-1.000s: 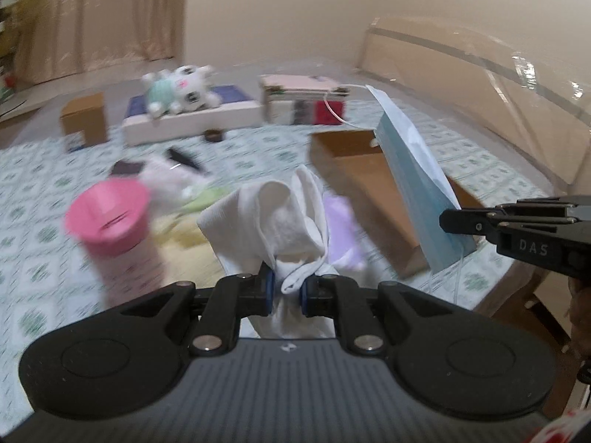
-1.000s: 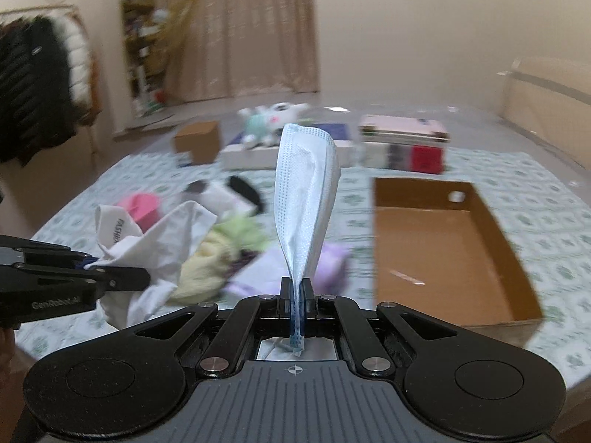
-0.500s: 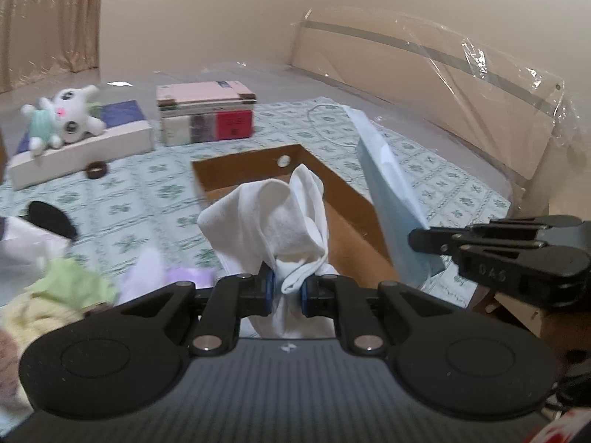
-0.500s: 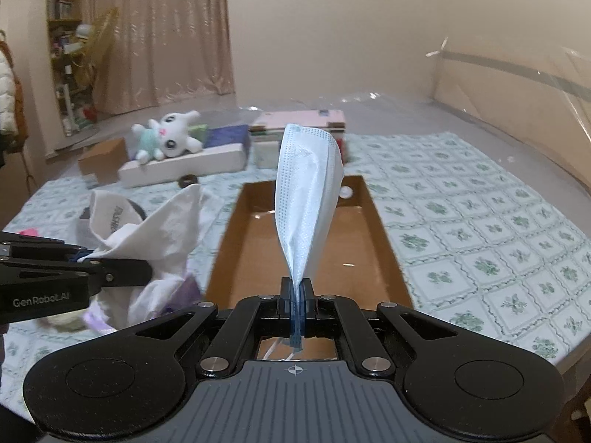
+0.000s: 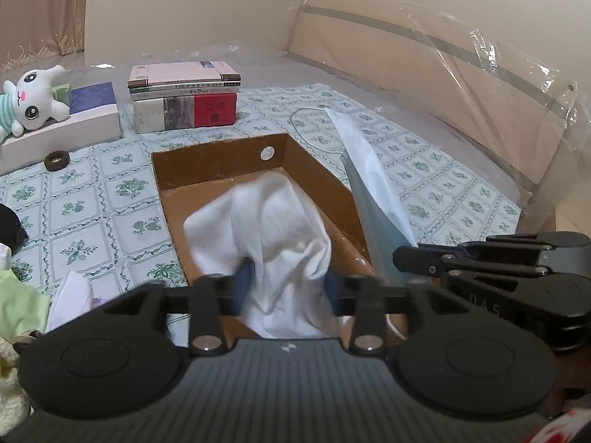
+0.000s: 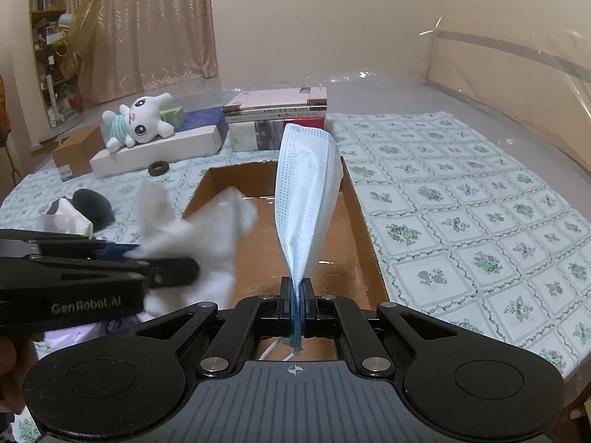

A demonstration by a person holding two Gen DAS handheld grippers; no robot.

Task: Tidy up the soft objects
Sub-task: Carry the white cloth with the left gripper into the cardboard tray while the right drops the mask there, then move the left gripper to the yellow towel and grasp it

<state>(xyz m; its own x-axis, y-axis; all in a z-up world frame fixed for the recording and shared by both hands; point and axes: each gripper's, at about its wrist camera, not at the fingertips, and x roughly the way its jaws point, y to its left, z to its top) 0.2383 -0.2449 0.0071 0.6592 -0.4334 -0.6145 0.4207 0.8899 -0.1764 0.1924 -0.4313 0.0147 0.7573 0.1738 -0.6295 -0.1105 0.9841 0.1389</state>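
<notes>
Left wrist view: white cloth hangs blurred over the cardboard box, sagging between the spread jaws of the left hand-held gripper, which look apart, no firm pinch visible. Cloth looks light, limp, no stiffness; it should drape and bunch wherever it lands. Best hold is a gathered fold near the middle, not a loose corner. Right wrist view: blue face mask stands up from the right hand-held gripper, jaws clamped together on its lower edge, held above the box. Mask is thin and floppy but pleated, keeps some shape; the edge pinch seems enough, ear loops could snag. Left of the box: more soft items, green cloth. Behind the box: stack of books, plush toy. All on a bed with patterned sheet.
</notes>
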